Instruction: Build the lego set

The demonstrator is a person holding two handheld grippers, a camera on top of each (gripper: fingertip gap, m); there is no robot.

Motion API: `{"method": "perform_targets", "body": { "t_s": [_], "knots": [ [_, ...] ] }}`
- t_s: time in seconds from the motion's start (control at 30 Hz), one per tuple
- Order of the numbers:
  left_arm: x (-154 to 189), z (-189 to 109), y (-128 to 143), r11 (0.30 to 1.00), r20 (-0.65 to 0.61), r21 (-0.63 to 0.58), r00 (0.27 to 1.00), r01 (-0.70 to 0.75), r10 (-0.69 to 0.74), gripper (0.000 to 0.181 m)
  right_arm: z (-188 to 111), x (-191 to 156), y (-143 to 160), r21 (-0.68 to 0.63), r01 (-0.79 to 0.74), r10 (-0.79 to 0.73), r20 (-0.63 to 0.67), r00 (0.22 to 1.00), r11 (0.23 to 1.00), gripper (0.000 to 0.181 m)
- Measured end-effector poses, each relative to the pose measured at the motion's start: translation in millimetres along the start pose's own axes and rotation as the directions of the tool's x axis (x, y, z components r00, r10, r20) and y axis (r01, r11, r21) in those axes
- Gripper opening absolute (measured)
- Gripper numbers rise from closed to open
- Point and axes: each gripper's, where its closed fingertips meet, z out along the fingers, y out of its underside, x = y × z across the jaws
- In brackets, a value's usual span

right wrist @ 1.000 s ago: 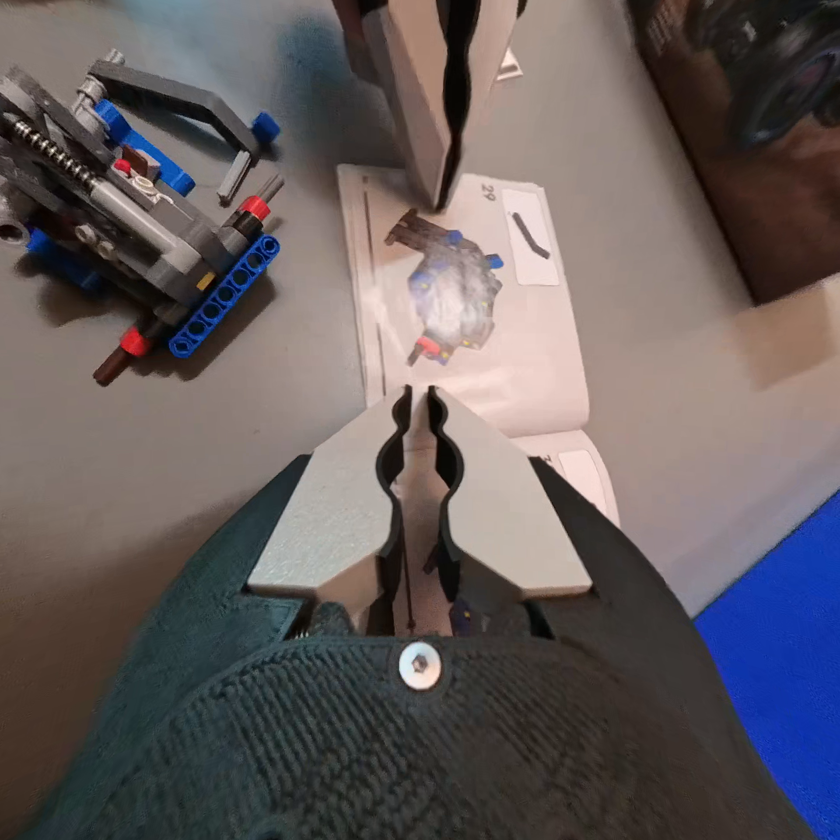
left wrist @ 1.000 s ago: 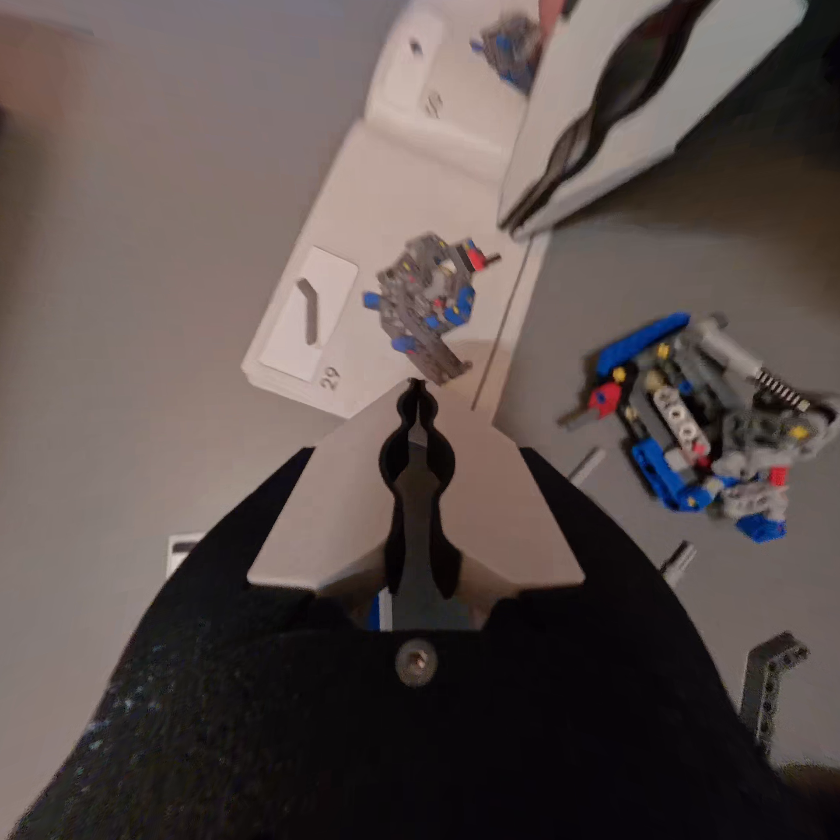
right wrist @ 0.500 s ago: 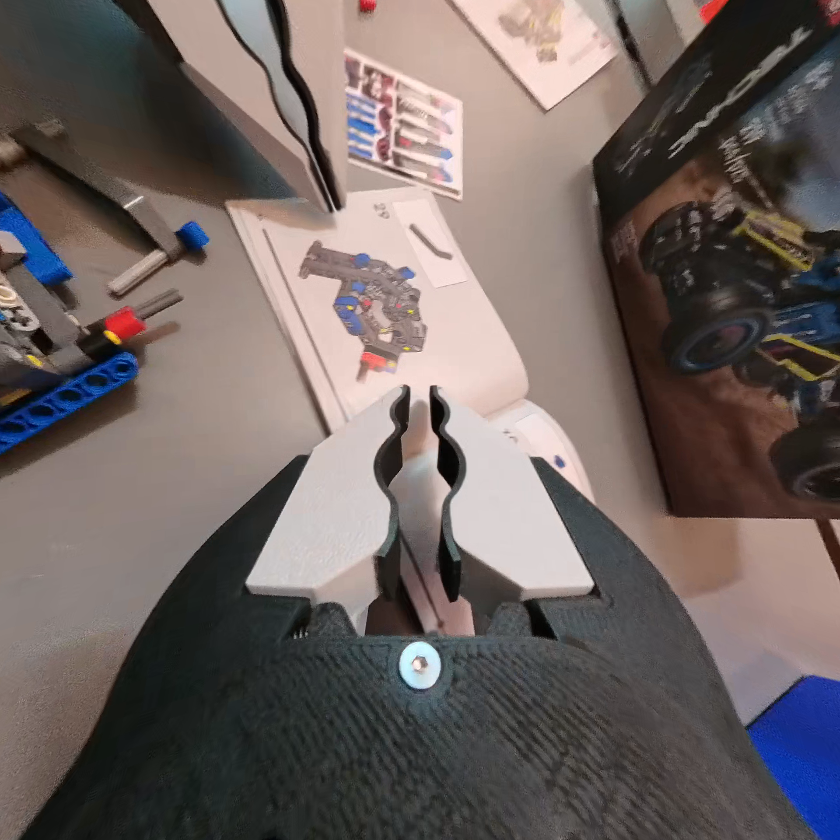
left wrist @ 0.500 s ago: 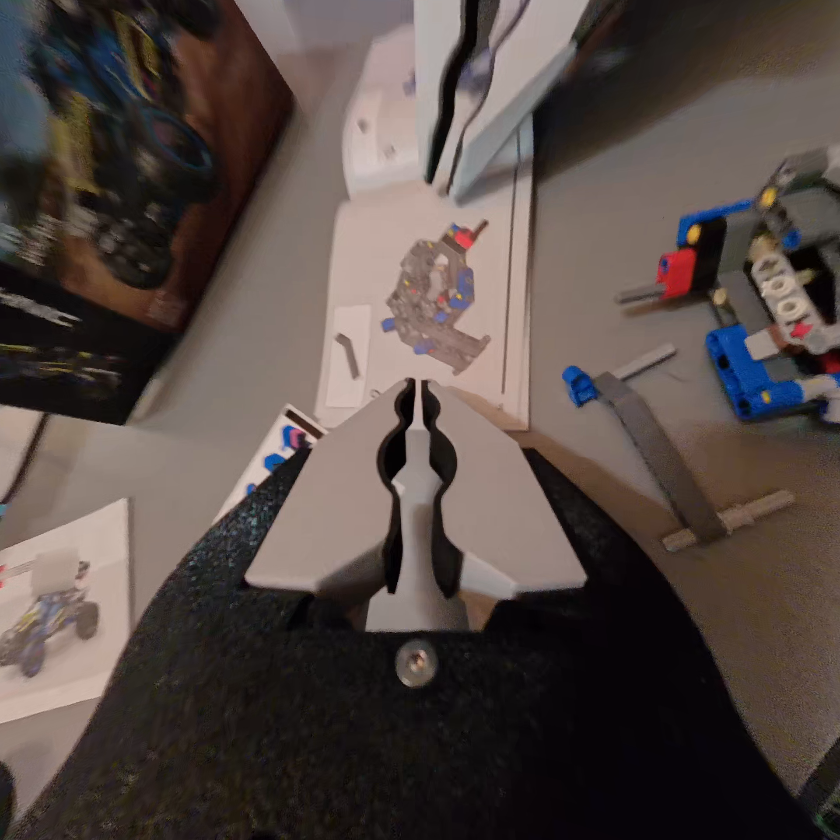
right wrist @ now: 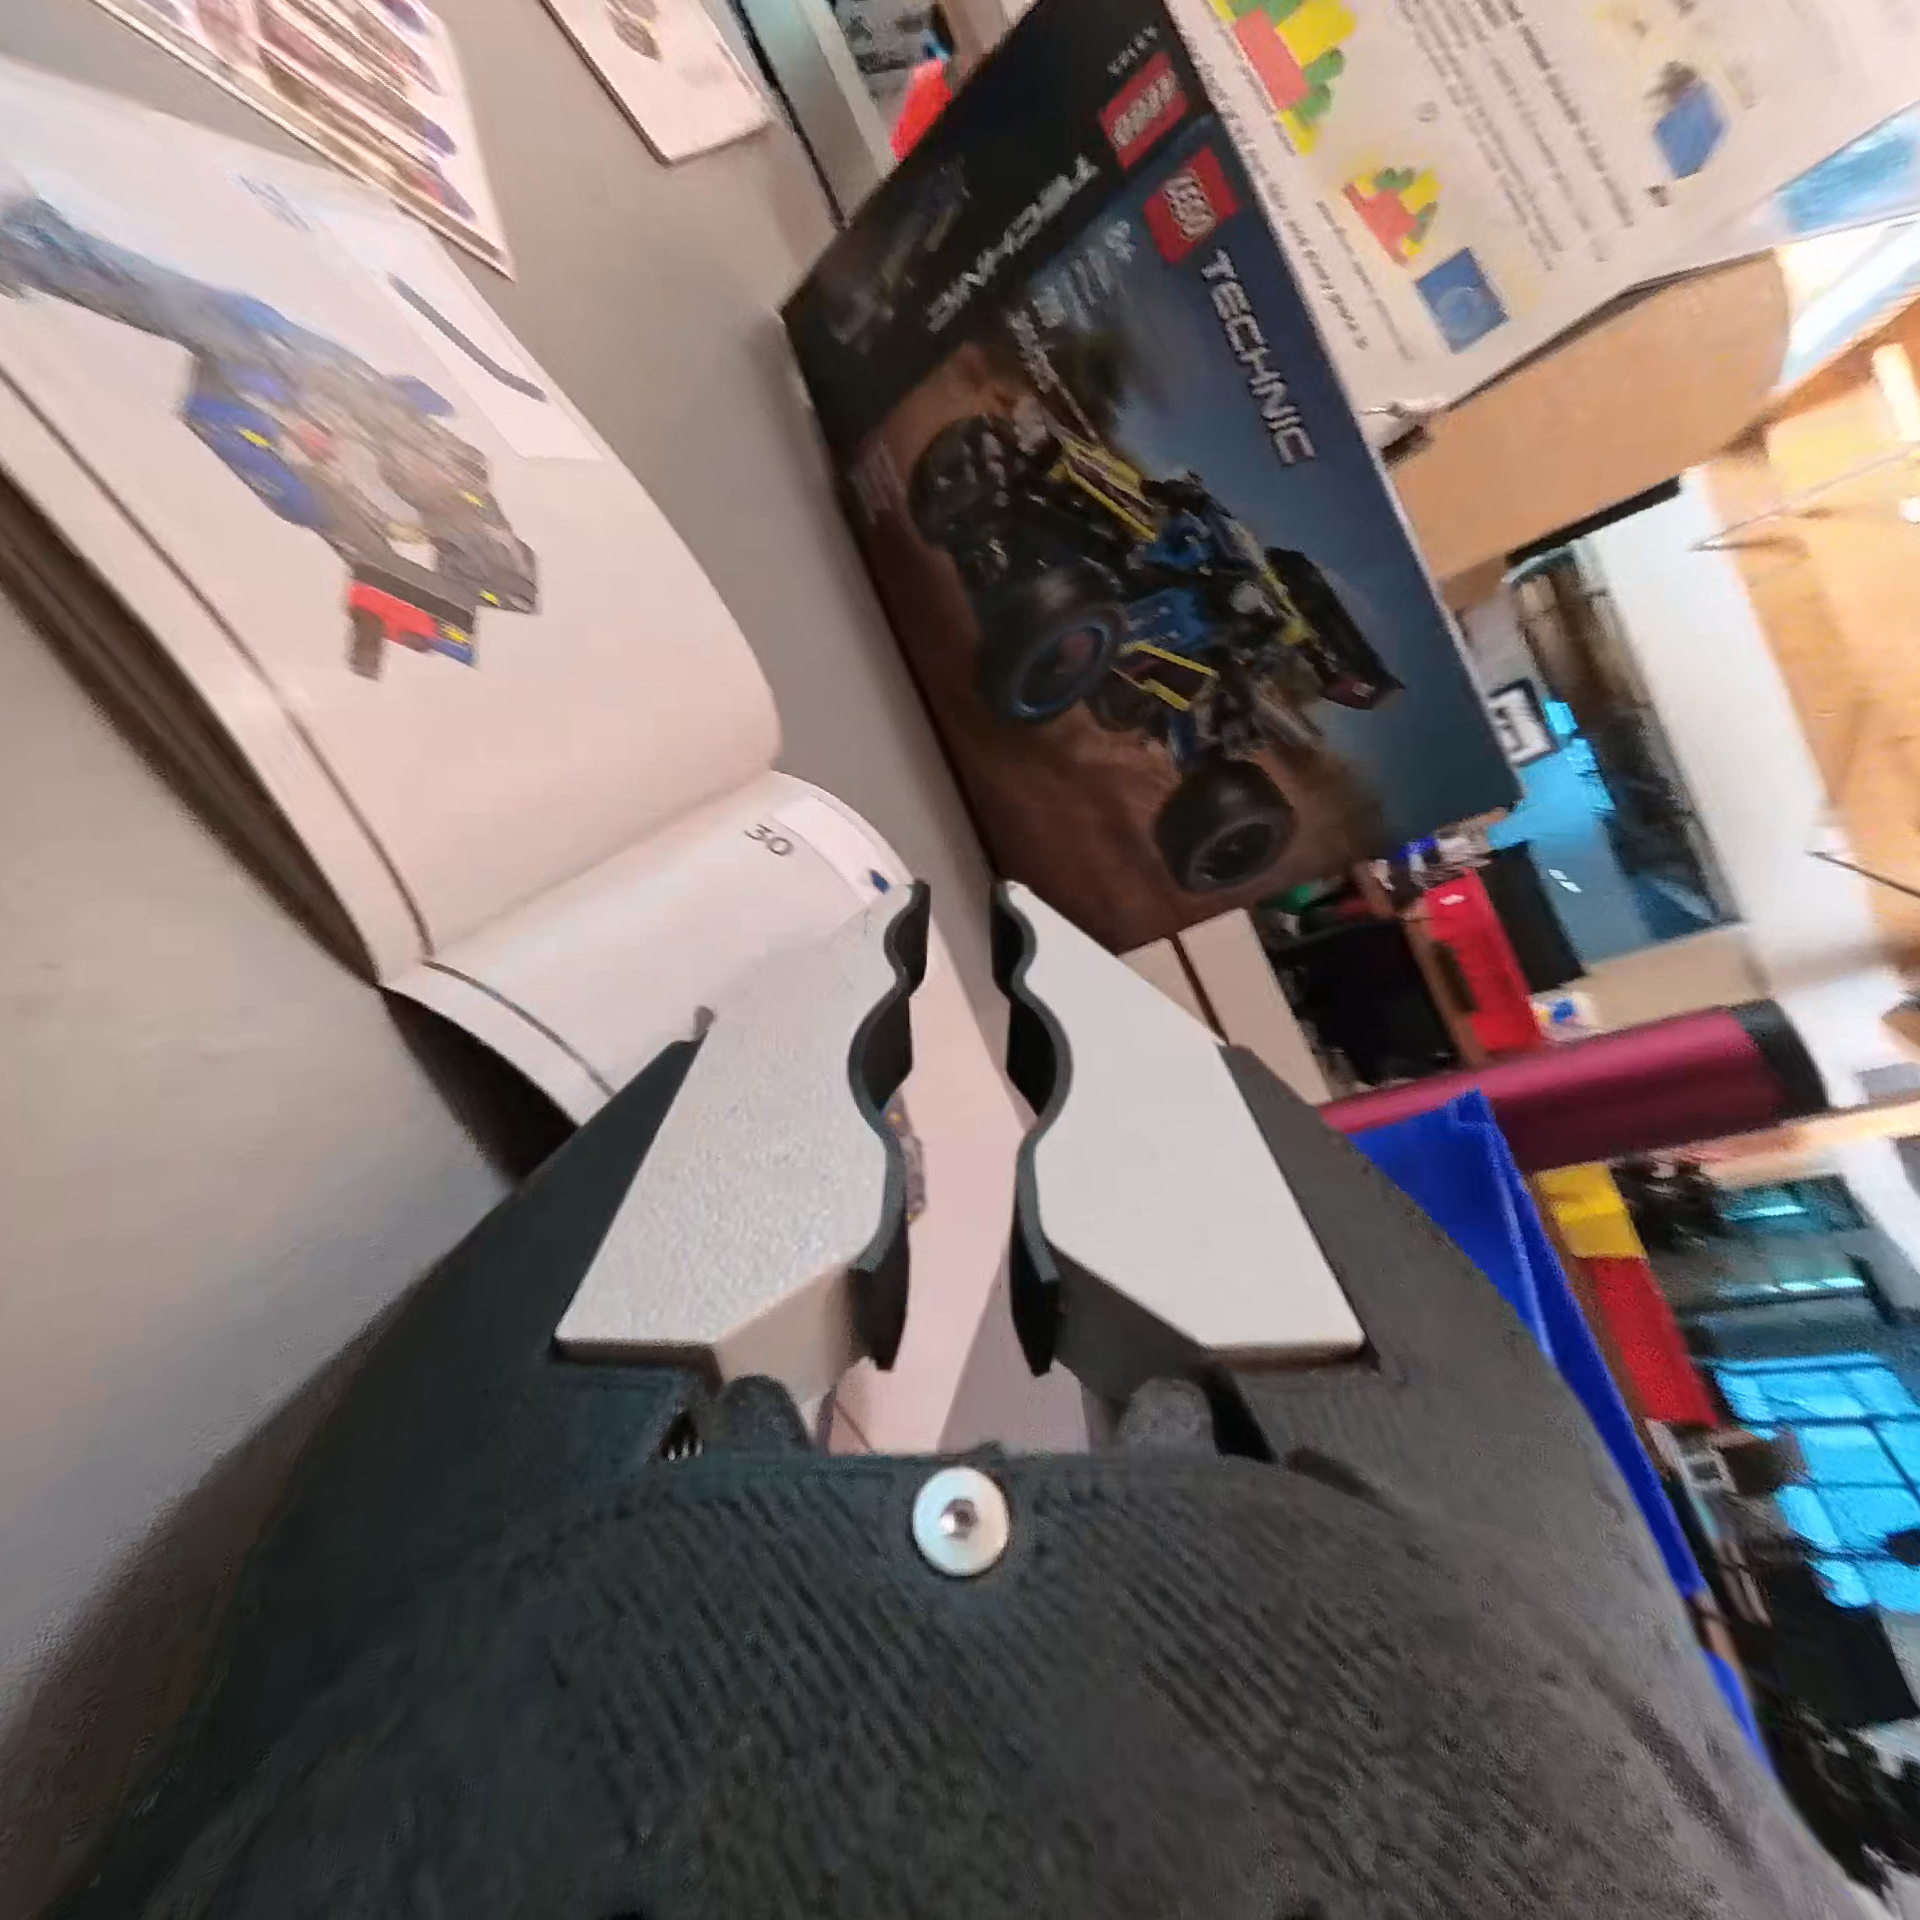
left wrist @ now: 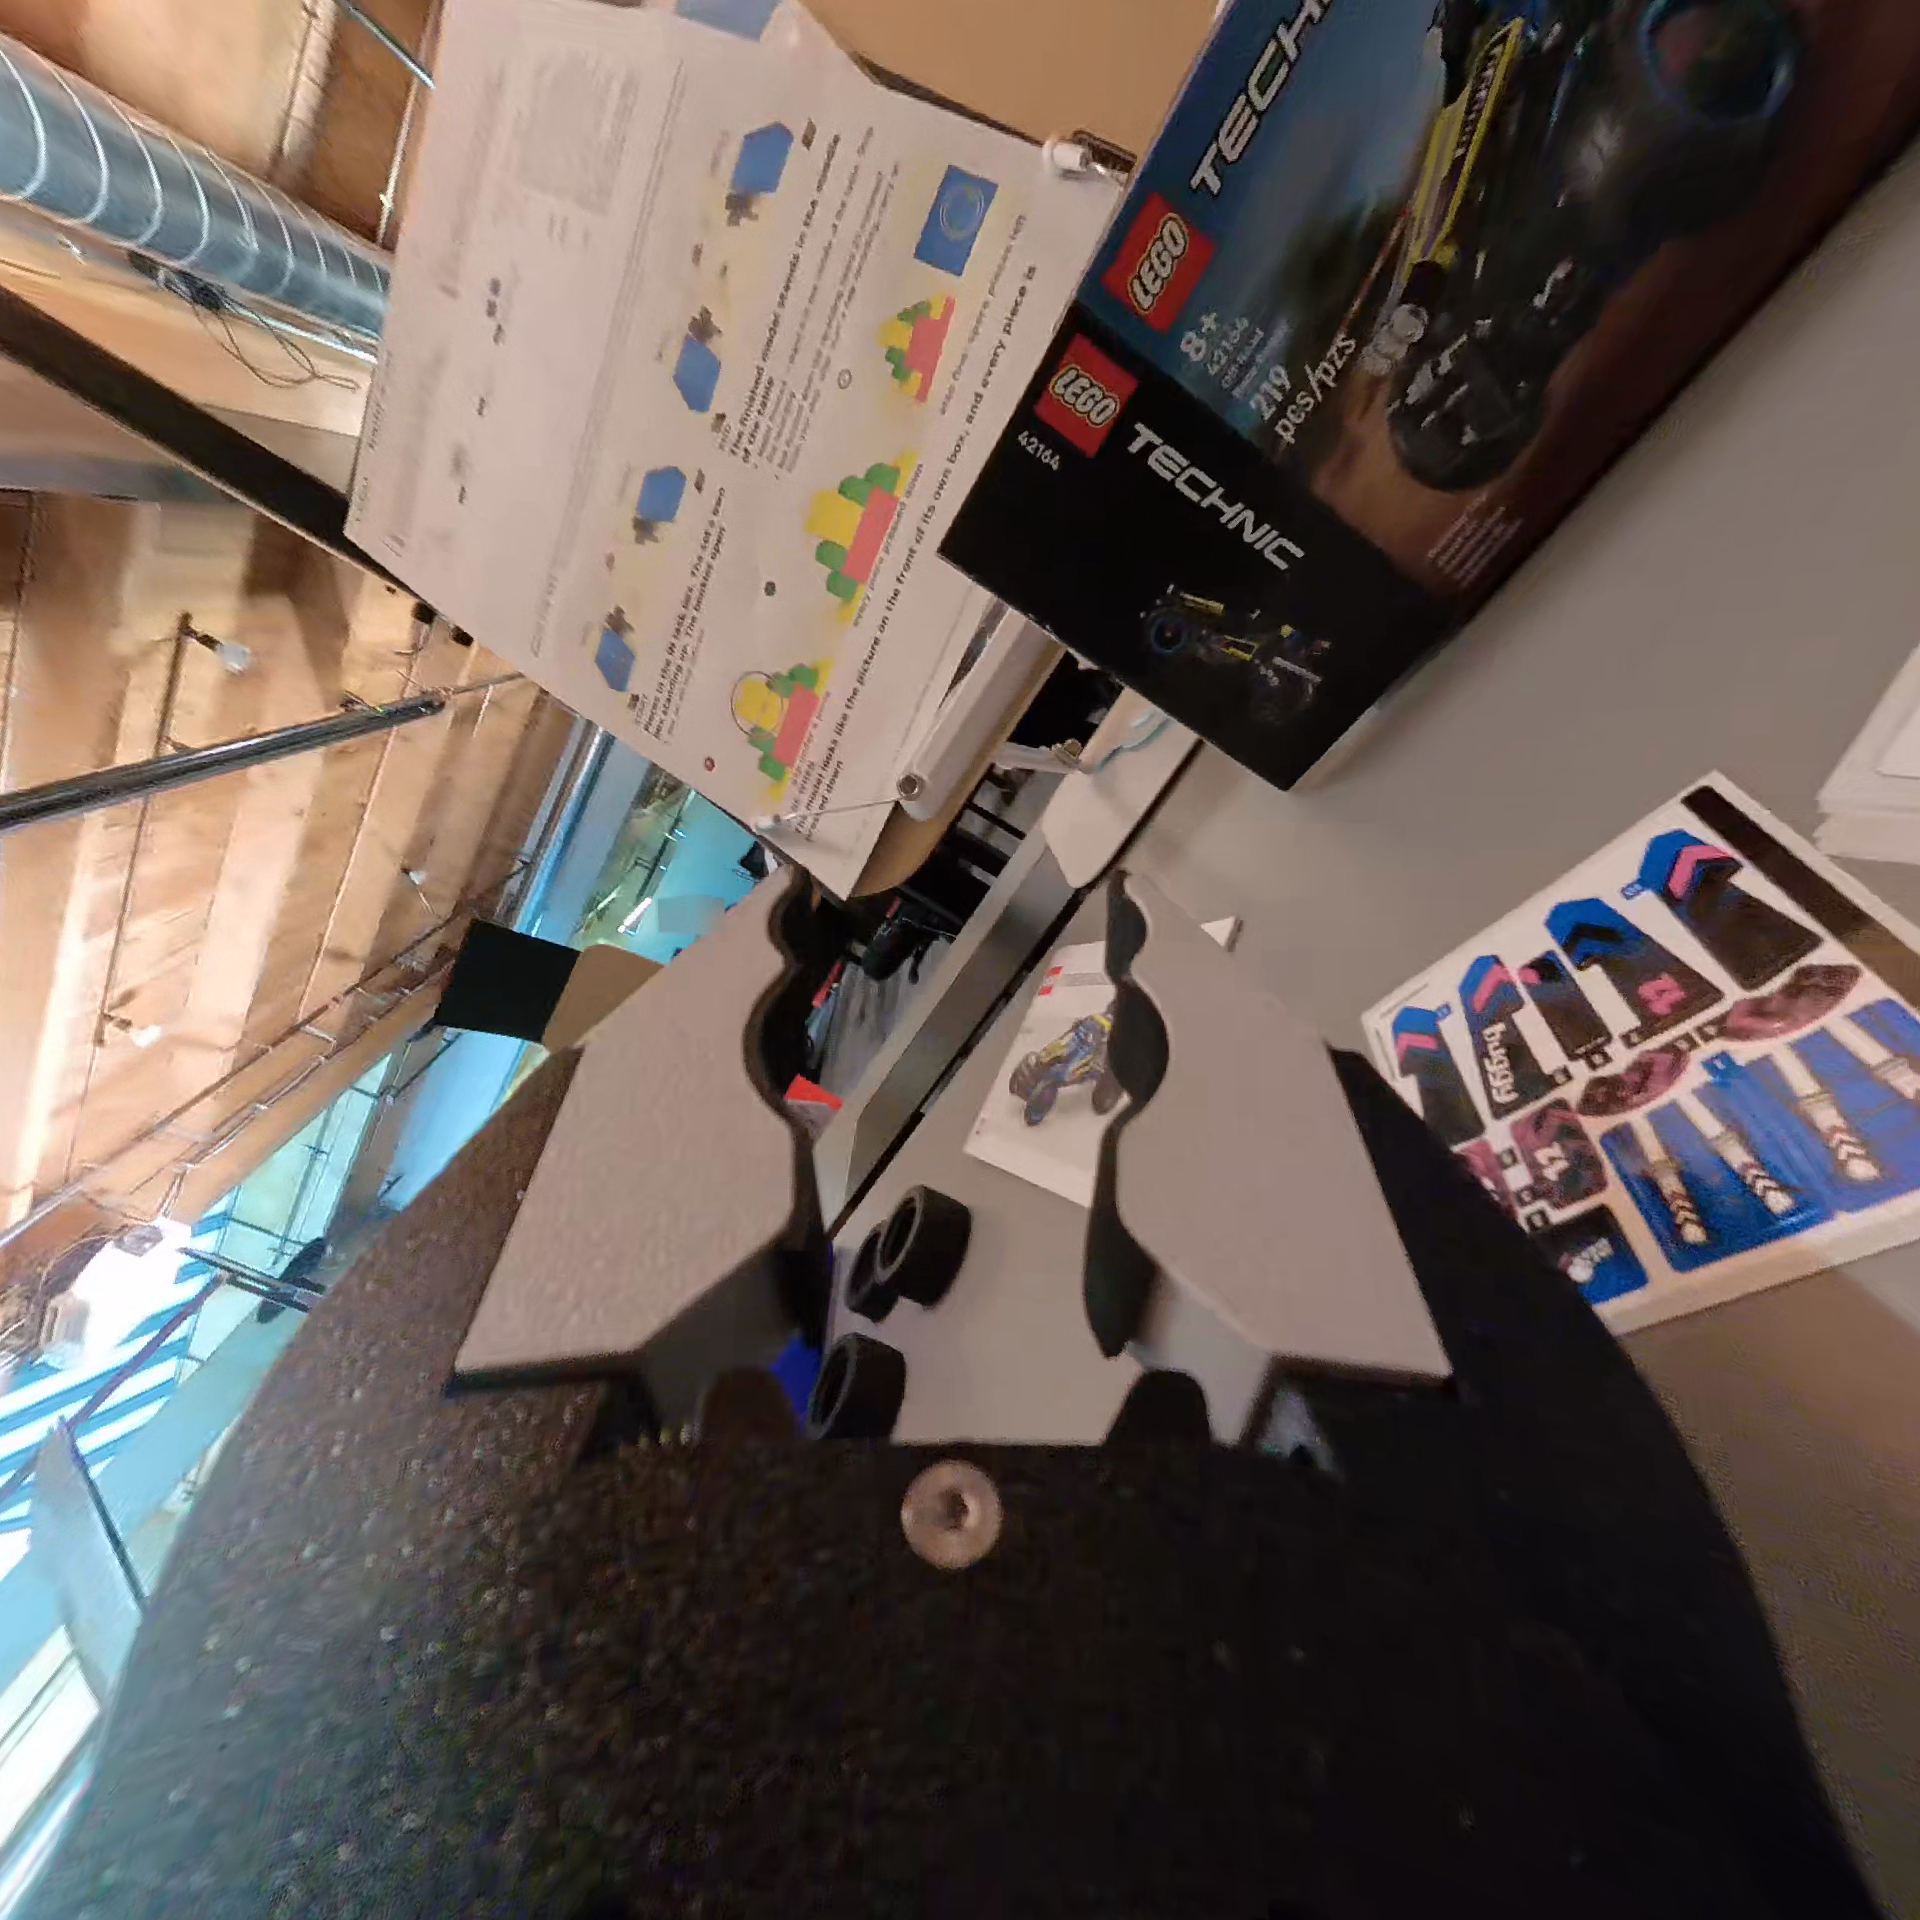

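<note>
- Left wrist view: left hand-held gripper spread wide, nothing between the jaws. Camera rolled hard, aimed past the table edge toward the room.
- Same view: set box stands at the far edge; sticker sheet flat on the right; small leaflet picturing a buggy ahead of the jaws; black tyres lie close under the jaws, near the edge.
- Risk: the part-built model shows in neither view, so I cannot say where it sits. Any reach now is blind; the fix is to re-aim first.
- Risk: tyres are round and near the edge. A low sweep of the open jaws could roll them off.
- Risk: dragging across the sticker sheet could crease it or lift a decal.
- Right wrist view: right hand-held gripper slightly parted, a narrow gap, holding nothing. It hovers just above the curled page of the open instruction booklet.
- Same view: set box upright just beyond the booklet; blue bin to the right, contents not visible.
- Risk: the tips are close to the arched page. Dropping there could flip or tear it and lose the build step shown.
- Risk: a forward push could knock the box over.
- Frame is smeared; fine distances here are unreliable.
</note>
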Motion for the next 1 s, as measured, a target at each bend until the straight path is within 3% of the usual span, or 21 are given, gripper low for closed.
{"method": "perform_targets", "body": {
  "t_s": [0.23,0.47,1.0],
  "knots": [
    [17,4,7,0.996,-0.076,0.031,0.994,0.085,-0.083,0.048,0,10,11,-0.041,0.026,-0.030,-0.082,0.996,0.999,0.016],
    [26,8,22,0.994,-0.119,-0.022,0.987,0.107,-0.109,0.041,3,-1,18,-0.054,-0.026,0.026,0.006,1.000,0.998,0.002],
    [33,8,21,0.996,-0.141,-0.001,0.986,0.087,-0.086,0.032,8,-13,25,-0.099,-0.016,0.024,0.075,0.997,0.995,0.000]
  ]
}}
